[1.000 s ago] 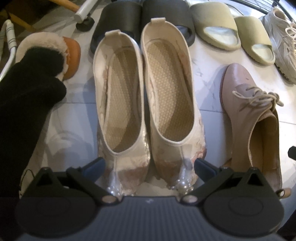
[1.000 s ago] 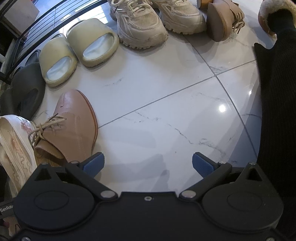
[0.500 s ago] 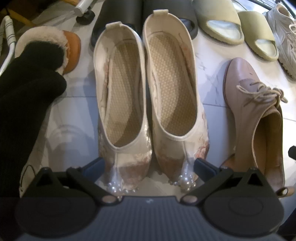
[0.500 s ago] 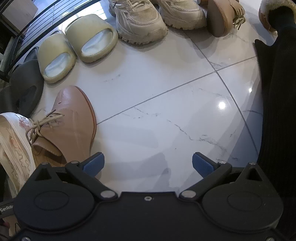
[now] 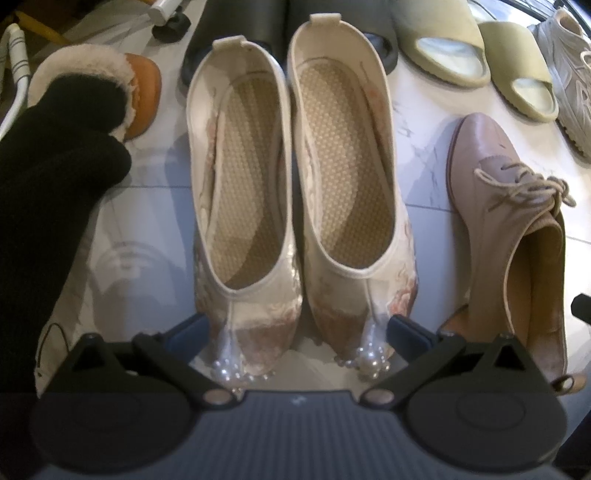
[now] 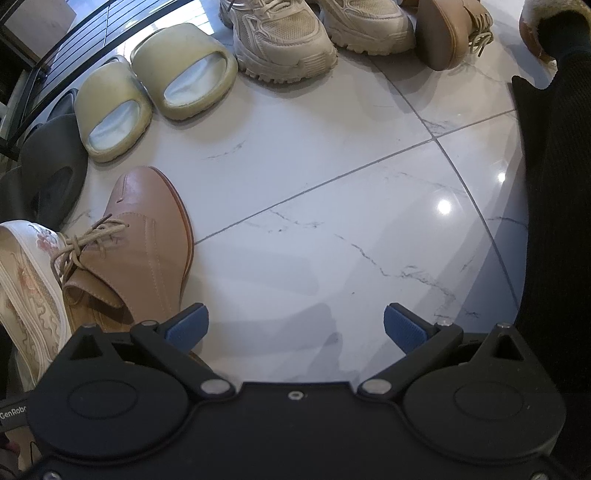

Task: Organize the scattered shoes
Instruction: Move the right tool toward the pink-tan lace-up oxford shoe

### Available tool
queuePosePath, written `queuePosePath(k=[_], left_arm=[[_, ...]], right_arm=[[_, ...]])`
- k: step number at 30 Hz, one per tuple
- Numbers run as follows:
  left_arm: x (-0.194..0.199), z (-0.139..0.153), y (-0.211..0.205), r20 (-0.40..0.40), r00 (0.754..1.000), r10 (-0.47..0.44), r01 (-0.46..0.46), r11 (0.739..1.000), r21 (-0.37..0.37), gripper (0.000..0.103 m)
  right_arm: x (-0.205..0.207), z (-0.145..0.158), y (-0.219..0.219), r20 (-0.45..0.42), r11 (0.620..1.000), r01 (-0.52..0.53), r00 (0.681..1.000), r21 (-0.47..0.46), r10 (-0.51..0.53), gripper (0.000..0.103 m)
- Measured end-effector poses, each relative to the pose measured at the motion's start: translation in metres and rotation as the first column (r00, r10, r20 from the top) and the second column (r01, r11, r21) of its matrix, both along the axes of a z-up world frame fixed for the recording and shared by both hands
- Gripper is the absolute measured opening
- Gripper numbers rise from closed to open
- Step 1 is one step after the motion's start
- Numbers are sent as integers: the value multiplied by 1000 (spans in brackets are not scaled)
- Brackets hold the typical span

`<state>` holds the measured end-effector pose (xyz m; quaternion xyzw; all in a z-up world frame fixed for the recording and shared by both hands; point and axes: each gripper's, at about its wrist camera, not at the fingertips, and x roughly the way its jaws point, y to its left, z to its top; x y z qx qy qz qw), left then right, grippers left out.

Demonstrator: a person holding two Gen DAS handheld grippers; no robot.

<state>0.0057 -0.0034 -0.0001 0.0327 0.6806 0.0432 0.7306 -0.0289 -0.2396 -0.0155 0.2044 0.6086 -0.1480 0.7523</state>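
While my left gripper (image 5: 295, 328) gapes wide around the toes of the paired satin flats (image 5: 299, 206) at twelve o'clock, I judge them light, soft, with fragile pearls; take the heel rim. My right gripper (image 6: 293, 326) is spread, empty.

A glossy white marble-tile floor (image 6: 332, 206), veined in grey and crossed by thin grout lines, carries a spread of shoes. A pair of cream embroidered flats (image 5: 299, 192) with pearl-trimmed toes lies side by side, touching. Just beside them rests a tan lace-up oxford (image 6: 144, 251); its mate (image 6: 450, 33) lies well apart, tipped on its side. A pair of olive foam slides (image 6: 155, 92) sits next to black slides (image 6: 51, 173), and a pair of beige chunky sneakers (image 6: 295, 37) stands next to the olive pair. A fleece-lined slipper (image 5: 110, 88) rests on the floor at the left.
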Motion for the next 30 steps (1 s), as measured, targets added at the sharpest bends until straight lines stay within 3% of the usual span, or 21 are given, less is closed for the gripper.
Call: queuePosePath(k=[15, 19, 27, 30], left_arm=[[-8, -3, 3, -10, 1000, -13, 13, 1000, -3, 102], [-7, -3, 3, -12, 1000, -16, 16, 1000, -2, 102], [-7, -3, 4, -7, 1000, -20, 20, 1000, -1, 102], [-8, -2, 4, -4, 1000, -21, 21, 1000, -4, 102]], right_arm=[[1, -3, 2, -6, 1000, -1, 1000, 15, 1, 103], [0, -3, 0, 6, 998, 20, 1000, 62, -21, 103], [4, 14, 13, 139, 989, -55, 990, 137, 35, 103], [12, 23, 33, 185, 985, -154, 973, 81, 137, 103]])
